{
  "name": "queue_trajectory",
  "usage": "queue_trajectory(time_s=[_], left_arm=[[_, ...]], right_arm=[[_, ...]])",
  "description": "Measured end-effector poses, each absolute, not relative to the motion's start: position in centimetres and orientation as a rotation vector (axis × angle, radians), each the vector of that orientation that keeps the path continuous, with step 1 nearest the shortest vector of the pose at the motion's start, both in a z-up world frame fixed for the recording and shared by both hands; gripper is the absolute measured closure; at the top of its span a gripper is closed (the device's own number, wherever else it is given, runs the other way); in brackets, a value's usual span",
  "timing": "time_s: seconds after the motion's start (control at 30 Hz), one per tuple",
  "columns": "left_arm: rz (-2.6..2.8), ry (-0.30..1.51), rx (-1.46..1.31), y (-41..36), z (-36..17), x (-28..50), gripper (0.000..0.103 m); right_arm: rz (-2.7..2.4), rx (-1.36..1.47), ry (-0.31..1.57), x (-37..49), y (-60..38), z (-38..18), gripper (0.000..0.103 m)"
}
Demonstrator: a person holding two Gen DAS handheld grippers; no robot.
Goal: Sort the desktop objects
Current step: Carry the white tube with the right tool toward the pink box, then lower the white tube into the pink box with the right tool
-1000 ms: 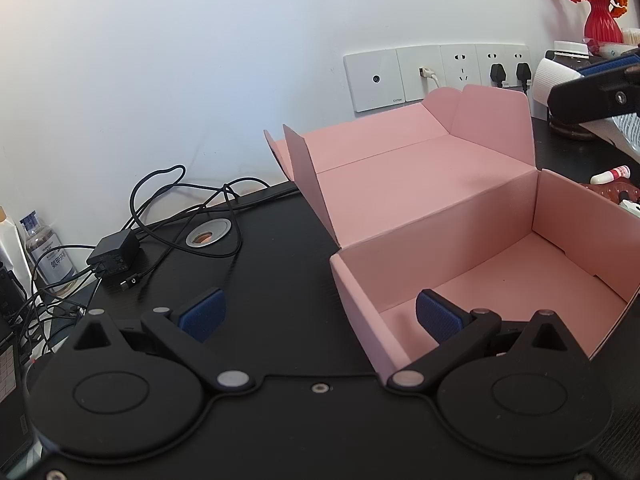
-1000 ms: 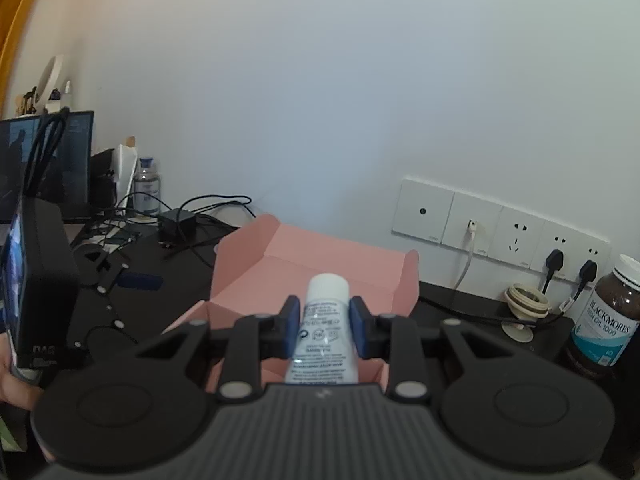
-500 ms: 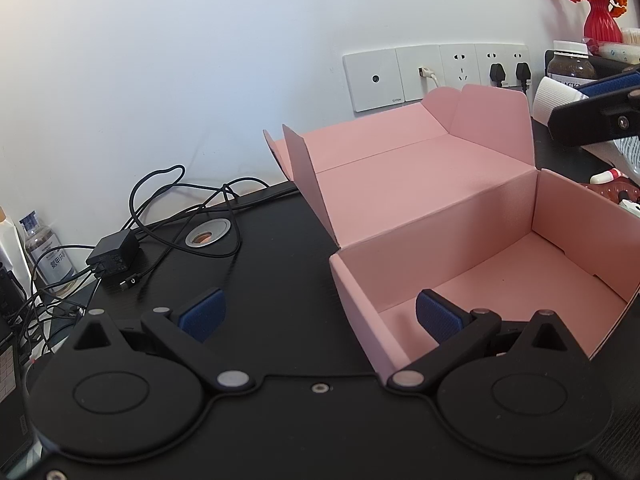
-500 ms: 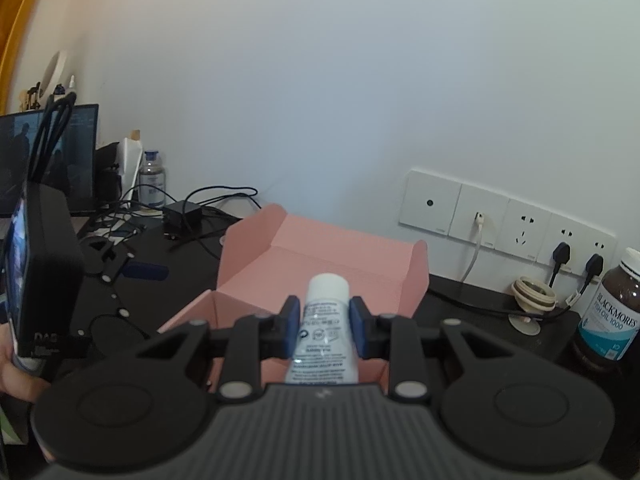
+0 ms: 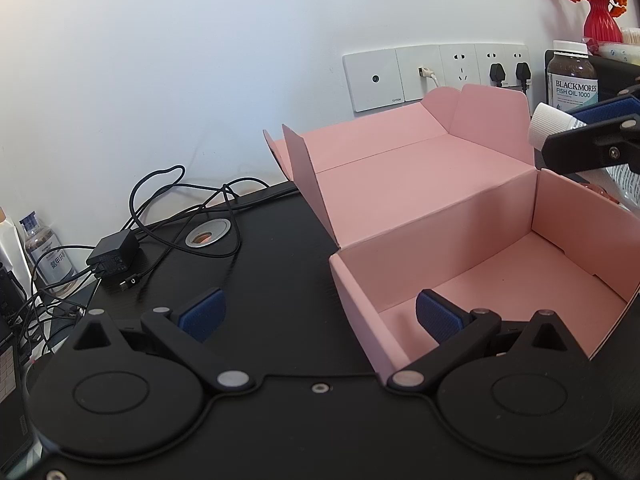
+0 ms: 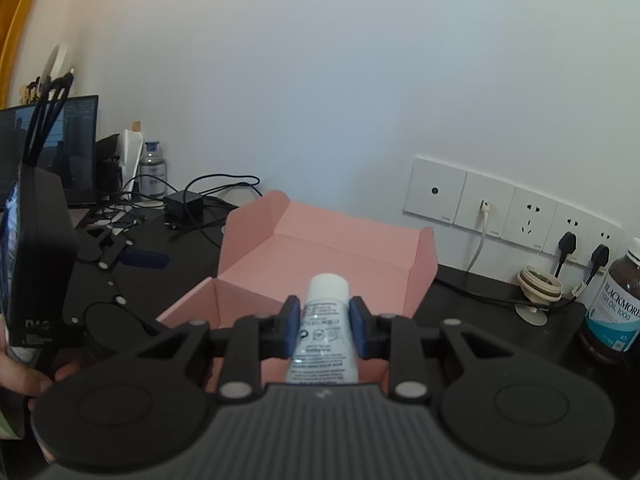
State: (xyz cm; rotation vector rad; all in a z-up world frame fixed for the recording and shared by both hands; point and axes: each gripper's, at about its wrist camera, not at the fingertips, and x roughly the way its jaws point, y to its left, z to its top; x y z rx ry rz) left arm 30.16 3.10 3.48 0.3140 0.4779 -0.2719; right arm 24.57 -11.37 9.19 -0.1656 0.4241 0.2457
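With the white tube (image 6: 325, 332) clamped between the jaws of the right gripper (image 6: 324, 330) just above the near wall of the pink box (image 5: 472, 216), it should be carried further over the open compartment, lowered and only then released, while the left gripper (image 5: 318, 314), its jaws wide apart astride the box's left wall, is kept still.

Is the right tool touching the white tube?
Touching. The right wrist view shows the right tool shut on the white tube, both blue pads pressed against its sides with no gap.
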Motion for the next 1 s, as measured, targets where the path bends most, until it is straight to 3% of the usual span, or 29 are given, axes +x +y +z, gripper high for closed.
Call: queue_trajectory(time_s=[1.0], left_arm=[[-0.271,0.476,0.317,3.0,3.4,30.2,0.000]], right_arm=[[0.265,-0.171,0.478,24.9,-10.8,7.3,0.077]])
